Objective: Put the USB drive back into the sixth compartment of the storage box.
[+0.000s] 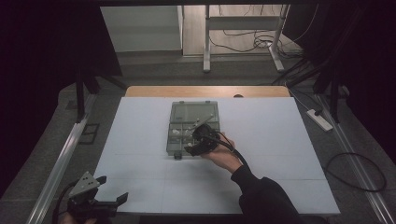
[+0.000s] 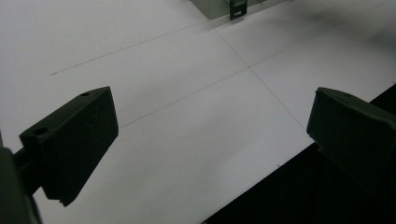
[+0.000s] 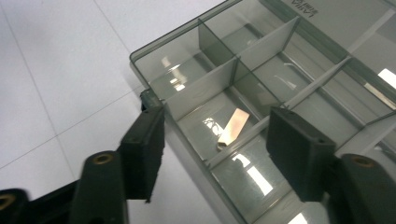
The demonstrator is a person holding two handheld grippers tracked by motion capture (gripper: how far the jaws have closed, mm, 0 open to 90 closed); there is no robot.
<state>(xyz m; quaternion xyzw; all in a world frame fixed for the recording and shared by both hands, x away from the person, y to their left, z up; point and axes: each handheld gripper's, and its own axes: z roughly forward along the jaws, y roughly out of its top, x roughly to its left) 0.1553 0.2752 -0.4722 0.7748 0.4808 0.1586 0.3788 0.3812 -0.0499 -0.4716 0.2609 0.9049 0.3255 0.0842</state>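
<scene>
A smoky clear compartment box [image 1: 180, 140] lies mid-table with its lid [image 1: 194, 112] folded open toward the far side. A person's hand holds my right gripper [image 1: 192, 141] over the box's near right part. In the right gripper view the right gripper [image 3: 217, 149] is open and its jaws straddle the box's [image 3: 187, 60] front wall. A small flat metal strip [image 3: 232, 128] lies in the compartment between them, untouched. My left gripper [image 1: 112, 188] hovers at the table's near left corner. It stands wide open [image 2: 210, 126] over bare white tabletop.
The white table cover [image 1: 280, 154] ends in a wooden edge [image 1: 205, 91] at the back. The box's front latch [image 2: 237, 9] is at the top of the left gripper view. A power strip [image 1: 320, 119] and cables lie on the floor at right; a metal rail [image 1: 60, 158] runs along the left.
</scene>
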